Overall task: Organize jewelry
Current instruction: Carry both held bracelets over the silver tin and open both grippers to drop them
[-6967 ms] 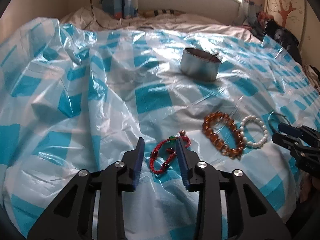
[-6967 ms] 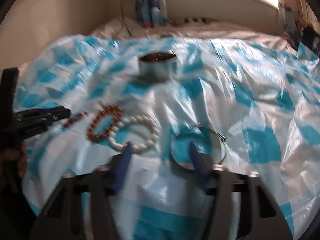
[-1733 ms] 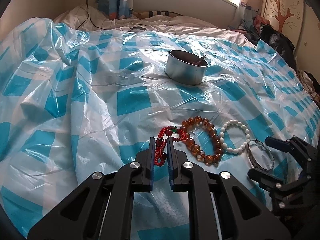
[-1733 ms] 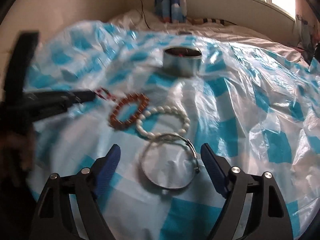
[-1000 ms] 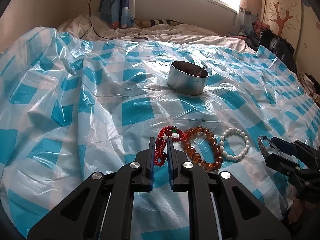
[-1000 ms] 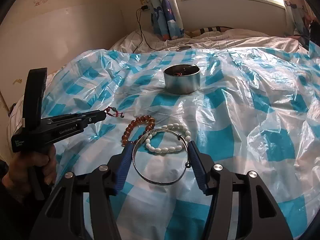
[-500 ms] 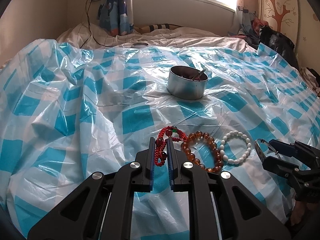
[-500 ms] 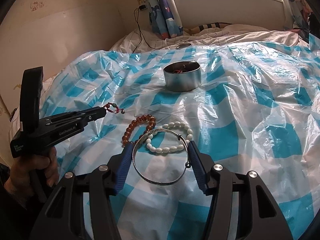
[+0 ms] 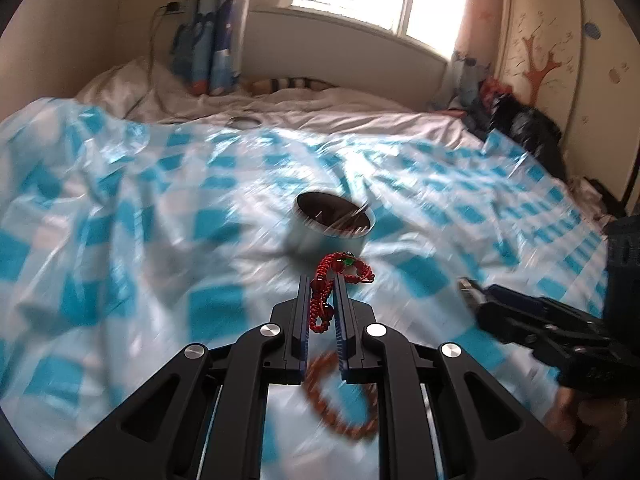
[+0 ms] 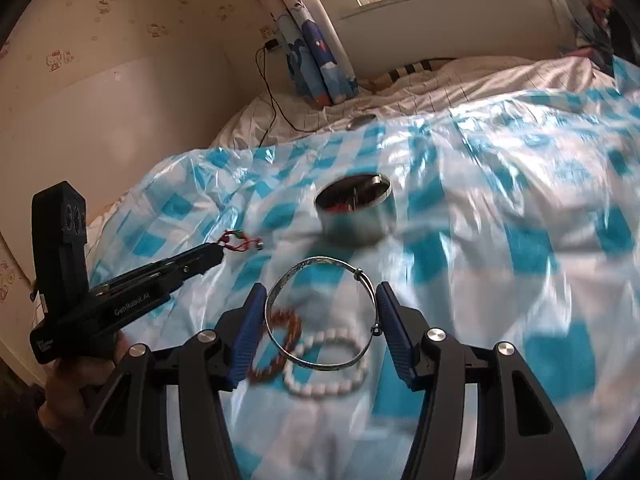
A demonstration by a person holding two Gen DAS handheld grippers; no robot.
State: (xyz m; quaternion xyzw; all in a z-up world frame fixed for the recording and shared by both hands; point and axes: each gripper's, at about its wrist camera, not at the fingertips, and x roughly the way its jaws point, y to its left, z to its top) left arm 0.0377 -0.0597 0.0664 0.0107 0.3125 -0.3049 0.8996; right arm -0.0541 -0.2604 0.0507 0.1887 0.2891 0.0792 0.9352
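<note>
Your left gripper [image 9: 323, 280] has its fingers drawn narrow and clamped on the red cord bracelet [image 9: 335, 280], which is lifted clear of the blue-checked sheet [image 9: 120, 216] on the bed; its beaded end sticks out past the fingertips toward 12 o'clock, just short of the tin [image 9: 330, 228]. In the right wrist view that same gripper [image 10: 218, 254] comes in from 9 o'clock, the red cord [image 10: 240, 241] dangling at its tip. Your right gripper [image 10: 320, 300] holds the silver bangle [image 10: 320, 316] across its width, one blue finger [image 10: 250, 328] against each side, so the fingers stand about half apart, and the ring is raised off the sheet. Below it, at 6 o'clock, the amber bracelet [image 10: 280, 344] and the white bracelet [image 10: 324, 364] lie side by side on the sheet, touching. The tin [image 10: 358, 212] sits beyond both grippers at 12 o'clock with some jewelry already inside, blurred. The amber beads [image 9: 340, 396] also show beneath your left fingers.
</note>
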